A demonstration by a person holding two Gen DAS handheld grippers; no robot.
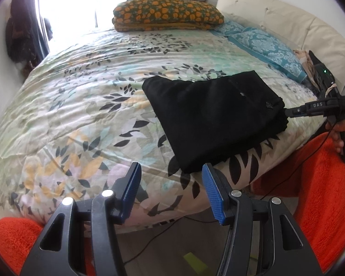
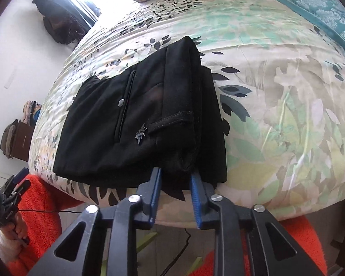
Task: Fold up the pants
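The black pants [image 1: 209,117] lie folded into a compact stack near the bed's near edge; in the right wrist view [image 2: 138,124] a back pocket, a button and a belt loop face up. My left gripper [image 1: 171,168] is open and empty, hovering just off the stack's near corner. My right gripper [image 2: 175,172] is open, its blue fingertips [image 2: 157,177] at the stack's waistband edge, with the folded edge sitting between the jaws. The right gripper also shows in the left wrist view [image 1: 287,112] at the stack's right end.
The bed [image 1: 80,96] has a leaf-print cover. A folded orange-flowered blanket [image 1: 168,13] and teal pillows [image 1: 266,48] lie by the cream headboard [image 1: 287,20]. Orange fabric [image 1: 329,184] and a cable [image 1: 149,237] are below the bed's edge. Dark clothes [image 2: 57,20] hang on the wall.
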